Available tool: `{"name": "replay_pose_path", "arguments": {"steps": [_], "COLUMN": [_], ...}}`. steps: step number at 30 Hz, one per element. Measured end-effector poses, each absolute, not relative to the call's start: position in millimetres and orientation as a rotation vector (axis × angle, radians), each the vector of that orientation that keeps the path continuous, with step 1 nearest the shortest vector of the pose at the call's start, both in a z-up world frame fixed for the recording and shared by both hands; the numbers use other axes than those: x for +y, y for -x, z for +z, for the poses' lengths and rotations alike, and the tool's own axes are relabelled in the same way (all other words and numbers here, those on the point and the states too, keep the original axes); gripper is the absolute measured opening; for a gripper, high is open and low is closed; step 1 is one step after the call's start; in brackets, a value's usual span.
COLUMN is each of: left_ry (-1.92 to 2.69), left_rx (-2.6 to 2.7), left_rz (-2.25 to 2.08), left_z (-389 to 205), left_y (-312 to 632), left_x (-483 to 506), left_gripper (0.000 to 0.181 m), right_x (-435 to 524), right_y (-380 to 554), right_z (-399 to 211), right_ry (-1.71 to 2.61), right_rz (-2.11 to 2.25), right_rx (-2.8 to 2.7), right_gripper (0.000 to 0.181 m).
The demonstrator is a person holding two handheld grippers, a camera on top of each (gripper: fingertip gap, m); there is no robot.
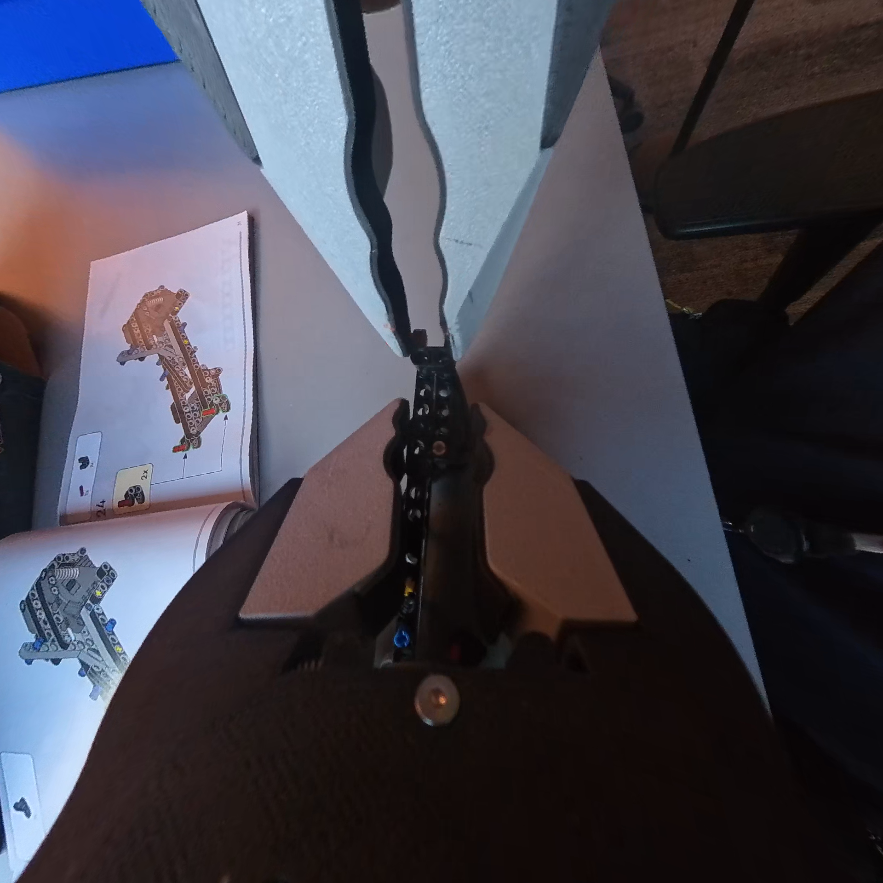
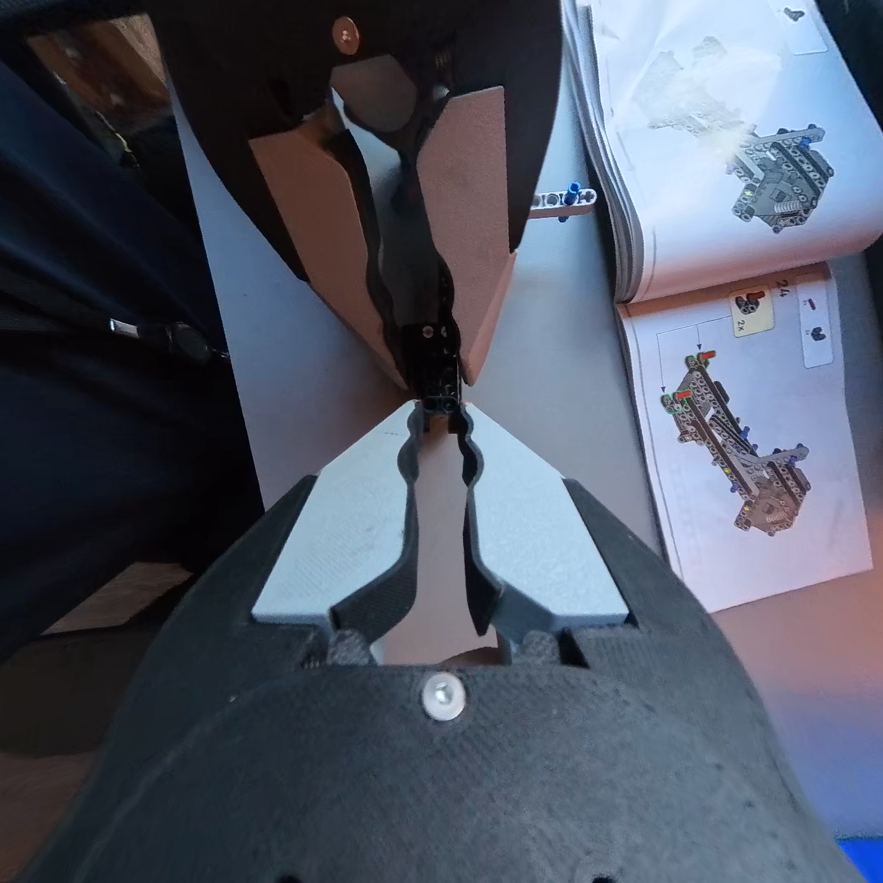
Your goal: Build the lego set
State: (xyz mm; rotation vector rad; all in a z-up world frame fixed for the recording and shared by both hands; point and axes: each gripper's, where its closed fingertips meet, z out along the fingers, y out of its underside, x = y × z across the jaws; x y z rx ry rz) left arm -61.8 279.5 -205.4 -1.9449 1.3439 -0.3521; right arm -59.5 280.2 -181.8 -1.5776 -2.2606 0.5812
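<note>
- Manual [image 1: 167, 382]: open on the desk [image 1: 310, 334], at the far left in the left wrist view. The near page shows a partly built chassis; the further page shows it with two small black-and-red connectors going onto one end. Judged from this, the build is somewhere in its middle steps, with much of the set left.
- Left tool [image 1: 430, 420]: tan fingers closed on the model [image 1: 432, 430], a long frame of black holed beams. It is clamped along its length, so the jaws stand apart only by the frame's width.
- Model, lie: held between the two tools above the desk, close to the desk's edge. Its long axis runs straight along the left tool's fingers, the free end pointing away from that tool toward the right one. A blue pin [image 1: 401, 636] and a yellow bit show deep between the fingers, at the held end.
- Right tool [image 1: 430, 341]: pale grey fingers, tips nearly closed on a small black part [image 2: 437, 406] at the frame's free end. Judged to be a connector being pressed on; whether it is seated cannot be told.
- Grey beam [image 2: 564, 198]: loose on the desk with a blue pin in it, between the left tool and the manual in the right wrist view; not yet fitted.
- Done: the black frame. Left: connectors, the loose beam and later steps.
</note>
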Motion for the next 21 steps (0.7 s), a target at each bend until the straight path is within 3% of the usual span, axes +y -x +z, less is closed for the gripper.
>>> {"name": "replay_pose_path", "arguments": {"steps": [13,21], "left_ry": [1.954,1.959], "left_rx": [1.342,1.348], "left_rz": [-0.341,-0.34], "left_z": [-206.4,-206.8], "left_y": [61.1,61.9], "left_x": [281.2,280.4], "left_gripper": [0.023,0.023], "right_x": [282.9,281.3], "right_y": [57.4,58.2], "right_z": [-191.6,-191.8], "right_ry": [1.403,1.466], "right_rz": [0.358,0.549], "right_rx": [-2.44,-2.412], "right_gripper": [0.011,0.012]}}
